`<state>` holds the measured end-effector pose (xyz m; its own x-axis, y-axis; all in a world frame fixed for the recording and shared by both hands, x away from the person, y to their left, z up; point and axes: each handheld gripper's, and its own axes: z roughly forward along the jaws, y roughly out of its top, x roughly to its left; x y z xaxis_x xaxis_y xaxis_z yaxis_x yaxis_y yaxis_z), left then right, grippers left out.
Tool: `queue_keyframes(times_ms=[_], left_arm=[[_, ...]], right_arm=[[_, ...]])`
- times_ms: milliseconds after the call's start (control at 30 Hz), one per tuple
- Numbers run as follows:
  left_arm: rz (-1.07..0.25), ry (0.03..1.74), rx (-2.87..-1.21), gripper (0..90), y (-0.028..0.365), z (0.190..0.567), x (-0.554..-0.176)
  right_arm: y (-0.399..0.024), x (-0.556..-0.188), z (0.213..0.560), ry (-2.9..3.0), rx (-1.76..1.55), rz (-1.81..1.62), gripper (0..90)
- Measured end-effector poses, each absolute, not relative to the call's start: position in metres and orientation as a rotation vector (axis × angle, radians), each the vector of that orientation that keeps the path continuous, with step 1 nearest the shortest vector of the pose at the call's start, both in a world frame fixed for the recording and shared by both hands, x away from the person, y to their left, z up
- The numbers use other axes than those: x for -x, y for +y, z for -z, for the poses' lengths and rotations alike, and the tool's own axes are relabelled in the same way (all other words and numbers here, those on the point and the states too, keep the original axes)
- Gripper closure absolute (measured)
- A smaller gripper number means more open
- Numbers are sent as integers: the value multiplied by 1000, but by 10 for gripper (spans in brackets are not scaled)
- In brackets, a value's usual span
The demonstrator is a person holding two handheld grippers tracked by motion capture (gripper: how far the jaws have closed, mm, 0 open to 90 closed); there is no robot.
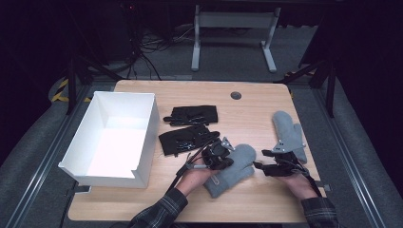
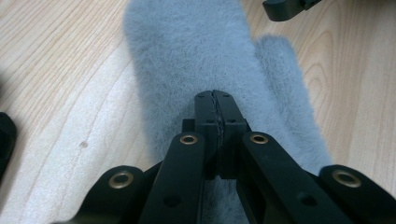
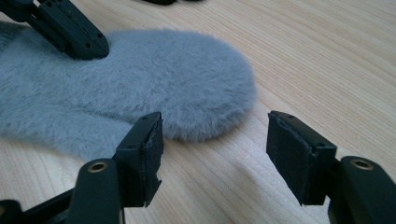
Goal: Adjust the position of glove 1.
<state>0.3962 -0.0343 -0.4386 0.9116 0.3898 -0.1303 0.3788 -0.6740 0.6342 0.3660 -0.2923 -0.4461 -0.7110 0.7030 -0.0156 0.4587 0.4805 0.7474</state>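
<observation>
One grey mitten [image 2: 187, 56] under closed left tongs [image 2: 215, 95], just beyond wide-open, empty right tongs [image 3: 215, 135].

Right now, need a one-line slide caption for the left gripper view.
Left hand-held gripper, jaws closed, pressed onto a grey fleece mitten lying on the wooden table.

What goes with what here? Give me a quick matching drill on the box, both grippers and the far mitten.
Things:
1. white box
2. left gripper
3. right gripper
4. far grey mitten

States:
A. jaws apart over bare wood
B. lies flat at the table's right edge
C. stands at the table's left
D. jaws together on the near grey mitten

Pairs: 1-C, 2-D, 3-A, 4-B
</observation>
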Motion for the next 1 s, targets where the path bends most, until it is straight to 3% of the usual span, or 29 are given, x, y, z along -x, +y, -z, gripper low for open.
queue_keyframes(times_ms=[167, 300, 467, 700, 900, 1000], left_arm=[[-34, 553, -2340, 876, -28, 433, -397], [-65, 558, -2333, 769, -18, 426, -396], [-89, 597, -2339, 521, 6, 422, -393], [-114, 652, -2331, 318, 43, 426, -382], [-125, 686, -2341, 207, 70, 437, -368], [-118, 697, -2342, 195, 78, 443, -362]], right_arm=[[-292, -366, 446, 2410, -978, -1074, 371], [-293, -365, 445, 2407, -979, -1075, 382], [-299, -364, 440, 2395, -993, -1101, 558], [-316, -362, 427, 2334, -1019, -1085, 879], [-339, -362, 417, 2257, -1066, -1044, 898], [-351, -362, 414, 2215, -1093, -1018, 897]])
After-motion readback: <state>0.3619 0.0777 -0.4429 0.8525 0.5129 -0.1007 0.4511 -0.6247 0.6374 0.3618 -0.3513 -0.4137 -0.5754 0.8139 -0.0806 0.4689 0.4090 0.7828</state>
